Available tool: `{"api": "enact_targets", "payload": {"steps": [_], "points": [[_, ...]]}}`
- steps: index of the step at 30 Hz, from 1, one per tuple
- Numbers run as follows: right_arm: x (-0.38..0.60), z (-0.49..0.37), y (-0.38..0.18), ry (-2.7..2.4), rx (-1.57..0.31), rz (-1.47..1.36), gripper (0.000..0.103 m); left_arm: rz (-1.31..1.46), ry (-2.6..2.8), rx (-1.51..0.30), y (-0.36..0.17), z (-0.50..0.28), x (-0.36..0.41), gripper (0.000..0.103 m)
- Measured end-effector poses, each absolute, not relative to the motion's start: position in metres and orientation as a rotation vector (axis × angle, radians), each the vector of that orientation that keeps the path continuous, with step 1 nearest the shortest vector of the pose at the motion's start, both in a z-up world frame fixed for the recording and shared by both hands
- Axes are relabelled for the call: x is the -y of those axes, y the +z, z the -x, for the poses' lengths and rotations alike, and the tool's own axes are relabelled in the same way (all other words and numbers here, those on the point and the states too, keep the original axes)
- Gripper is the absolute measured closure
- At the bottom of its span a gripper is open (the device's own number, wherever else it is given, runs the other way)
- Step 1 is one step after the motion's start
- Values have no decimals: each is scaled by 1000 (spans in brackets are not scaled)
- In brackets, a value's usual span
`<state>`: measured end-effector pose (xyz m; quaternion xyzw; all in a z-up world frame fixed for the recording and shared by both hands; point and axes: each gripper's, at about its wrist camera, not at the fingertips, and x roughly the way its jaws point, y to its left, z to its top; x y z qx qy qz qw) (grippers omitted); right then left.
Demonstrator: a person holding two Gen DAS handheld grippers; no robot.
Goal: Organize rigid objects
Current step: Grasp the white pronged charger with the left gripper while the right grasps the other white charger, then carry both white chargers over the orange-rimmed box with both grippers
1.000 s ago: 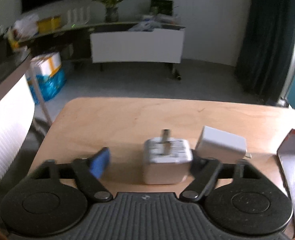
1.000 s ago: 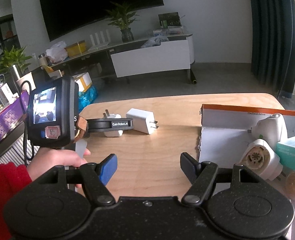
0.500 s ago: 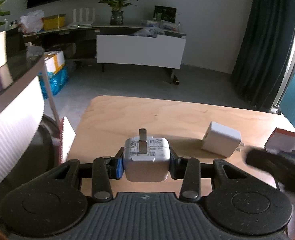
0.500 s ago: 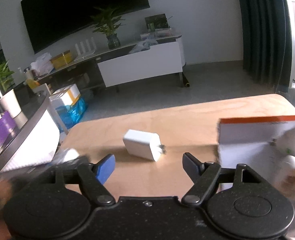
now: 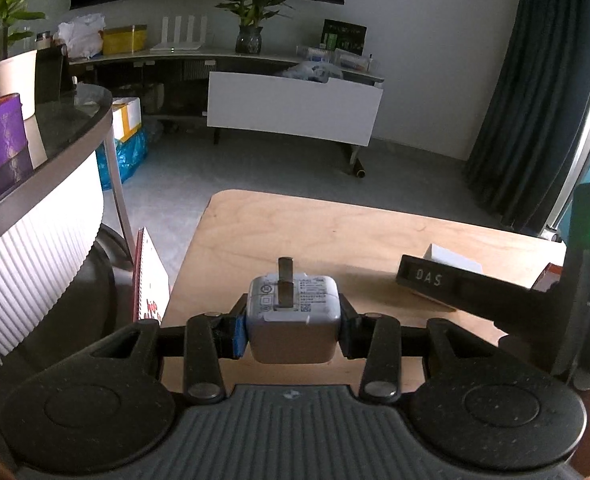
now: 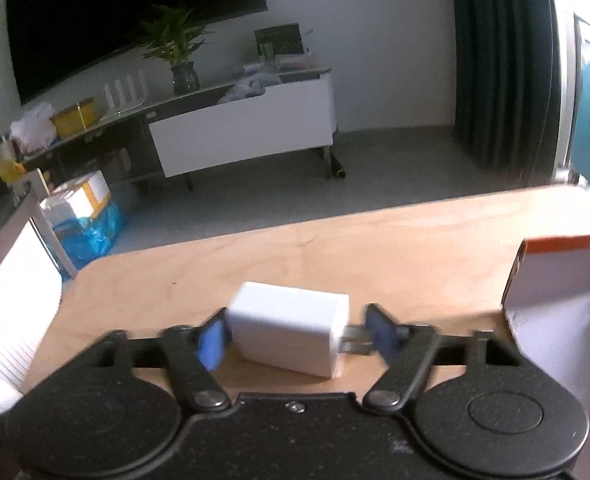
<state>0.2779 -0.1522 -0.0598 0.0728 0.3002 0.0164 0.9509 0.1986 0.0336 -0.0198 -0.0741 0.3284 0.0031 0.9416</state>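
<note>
Two chargers, one per gripper. Your left gripper (image 5: 294, 330) clamps the grey charger (image 5: 294, 320) off the wooden table (image 5: 335, 232), prongs at 12 o'clock. Your right gripper (image 6: 295, 336) brackets the white charger (image 6: 291, 332) lying on the table, prongs toward 3 o'clock; whether its fingers touch, you cannot tell. One orange-rimmed box (image 6: 563, 276) sits at 3 o'clock.

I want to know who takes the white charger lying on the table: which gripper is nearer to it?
Right. The right gripper has its fingers on both sides of the white charger, closing on it. The left gripper is apart, shut on the grey plug adapter.
</note>
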Motion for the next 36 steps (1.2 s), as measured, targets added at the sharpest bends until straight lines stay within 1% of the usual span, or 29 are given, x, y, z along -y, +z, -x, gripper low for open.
{"api": "enact_targets", "payload": {"steps": [4, 9, 17, 24, 36], "points": [[159, -260, -51, 61, -603, -125, 24, 155, 10, -669, -18, -194, -34, 61], [170, -223, -26, 85, -581, -123, 24, 141, -10, -657, -9, -185, -28, 61], [192, -146, 9, 136, -559, -73, 24, 148, -21, -638, 9, -144, -20, 61], [207, -93, 26, 182, -567, -41, 24, 139, -27, -636, 23, -107, -4, 61], [238, -35, 48, 210, -531, -40, 24, 146, -52, -633, 31, -65, 18, 61]]}}
